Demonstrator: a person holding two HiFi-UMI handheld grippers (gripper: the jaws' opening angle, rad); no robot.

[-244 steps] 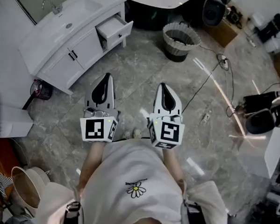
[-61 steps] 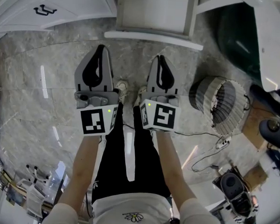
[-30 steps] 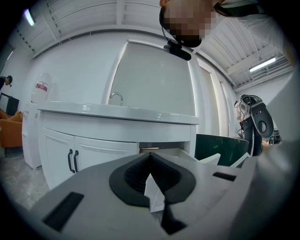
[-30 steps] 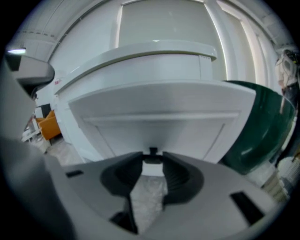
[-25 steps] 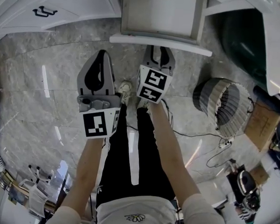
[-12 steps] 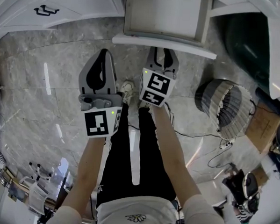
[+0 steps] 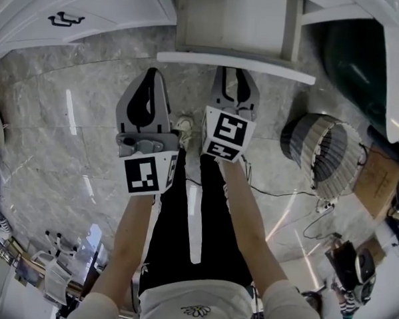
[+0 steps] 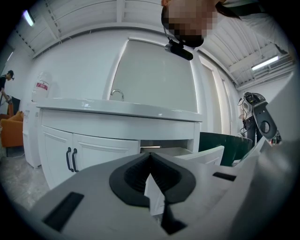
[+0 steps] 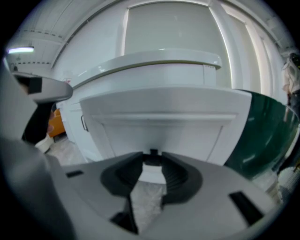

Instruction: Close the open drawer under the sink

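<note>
The white drawer (image 7: 230,20) under the sink stands pulled out, its front panel (image 7: 258,64) across the top of the head view. My right gripper (image 7: 236,72) points at that panel (image 9: 159,112) from just below it. Its jaws are open, and a small dark handle (image 9: 153,152) shows at the tips. My left gripper (image 7: 149,73) hangs beside it over the floor, shut and empty, tips meeting (image 8: 150,157). In the left gripper view the open drawer (image 8: 206,154) juts out right of the cabinet doors (image 8: 70,159).
A wicker basket (image 7: 319,158) stands on the marble floor to the right, with a dark green tub (image 7: 351,57) behind it. Cables (image 7: 297,214) run over the floor. The person's shoes (image 7: 184,125) are just before the drawer. The sink counter (image 8: 117,110) carries a faucet (image 8: 117,93).
The person has walked up to the vanity, and the right gripper has gone forward from beside the left one up to the drawer front. Over the last second almost nothing moved.
</note>
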